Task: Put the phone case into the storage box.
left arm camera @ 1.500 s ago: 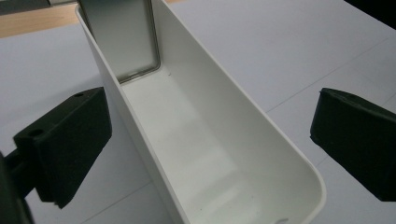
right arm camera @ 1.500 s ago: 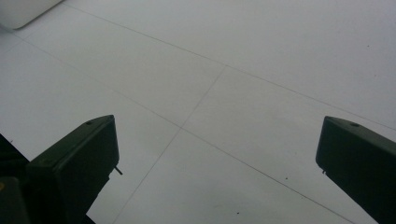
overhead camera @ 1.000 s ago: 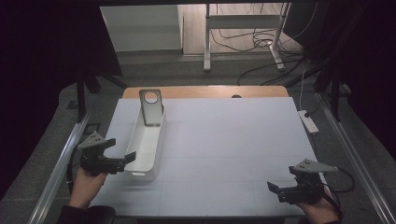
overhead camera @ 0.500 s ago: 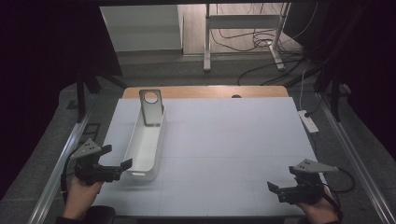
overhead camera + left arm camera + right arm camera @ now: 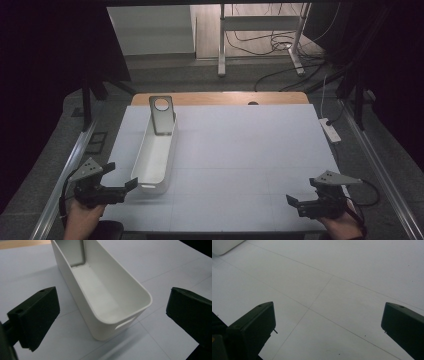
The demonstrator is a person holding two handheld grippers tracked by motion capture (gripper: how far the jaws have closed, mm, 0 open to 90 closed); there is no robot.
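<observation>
white bin (image 5: 155,155), grey holed plate (image 5: 162,115) leaning inside far end

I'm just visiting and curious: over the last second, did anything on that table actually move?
The left gripper drew back toward the person and away from the long white bin; its jaws are open and hold nothing. The right gripper stayed at the table's near right corner, open. The bin and the grey metal piece standing in its far end did not shift.

Plate (image 5: 162,114) apparently leans inside bin (image 5: 153,165).
</observation>
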